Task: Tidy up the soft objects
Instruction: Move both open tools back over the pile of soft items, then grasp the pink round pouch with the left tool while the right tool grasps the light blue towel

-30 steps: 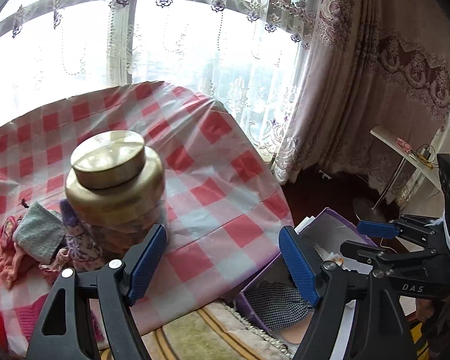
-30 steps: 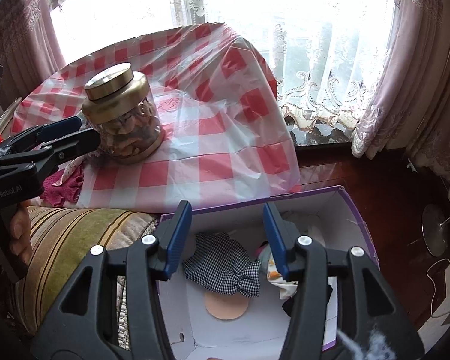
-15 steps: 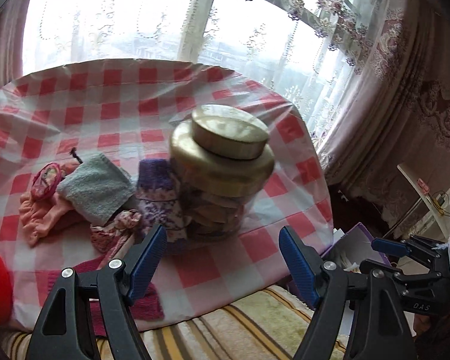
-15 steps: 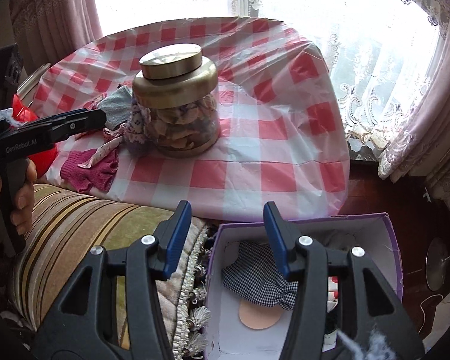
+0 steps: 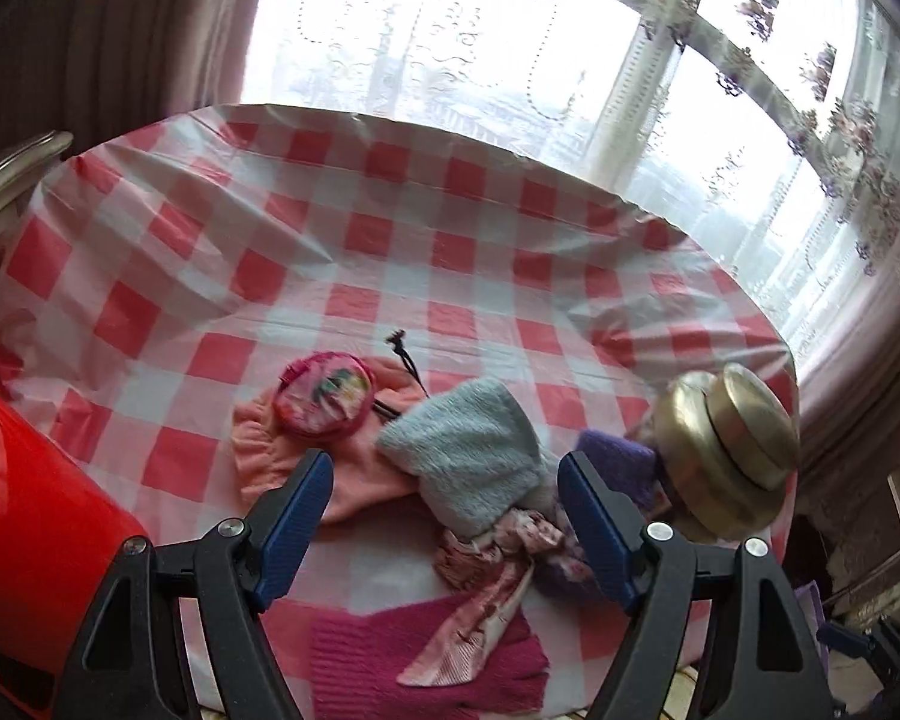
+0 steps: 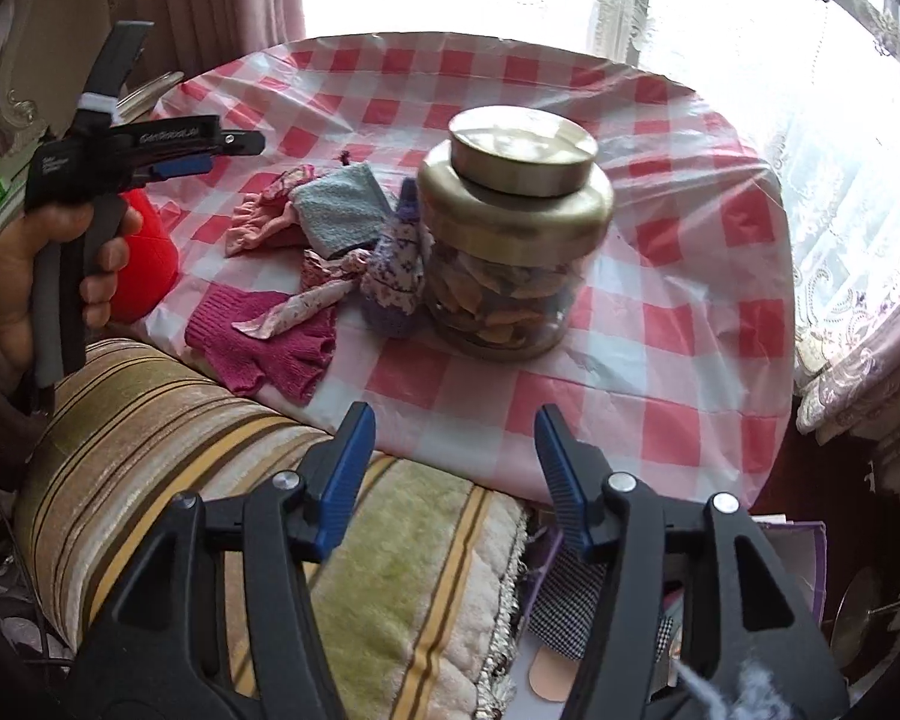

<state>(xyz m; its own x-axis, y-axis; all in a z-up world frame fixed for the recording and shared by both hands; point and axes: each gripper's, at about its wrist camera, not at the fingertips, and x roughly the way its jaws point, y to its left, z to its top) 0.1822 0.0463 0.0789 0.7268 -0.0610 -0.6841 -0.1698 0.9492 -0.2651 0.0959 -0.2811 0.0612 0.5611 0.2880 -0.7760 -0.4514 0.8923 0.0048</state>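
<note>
a: red-and-white checked cloth (image 5: 390,276) covers the round table, and the soft things lie heaped near its front edge.

b: which ones?

a: a pale blue towel (image 5: 468,450) in the middle, overlapping a peach cloth (image 5: 306,456) with a round pink pouch (image 5: 324,393) on top. in front of the towel lies a floral scarf (image 5: 486,588), draped over a magenta knit glove (image 5: 378,660) at the table's edge. a purple sock (image 6: 399,258) leans against the jar (image 6: 510,240).

b: the jar is part of the pile?

a: it stands just right of it, glass with a brass lid, upright, filled with dried bits i cannot identify.

b: and the left gripper (image 5: 444,516)?

a: released, fingers wide apart, hovering above the towel and scarf with nothing pressed between them. in the right view a hand (image 6: 18,288) holds it by the grip, beside a red container (image 6: 147,258).

b: the right gripper (image 6: 453,474)?

a: its jaws are opening, nothing between them. it hangs over a striped cushion (image 6: 210,456) and the table's near edge, well apart from the pile.

b: anything lower down?

a: a purple box (image 6: 804,546) at the bottom right, with a black-and-white checked cloth (image 6: 570,606) inside.
</note>
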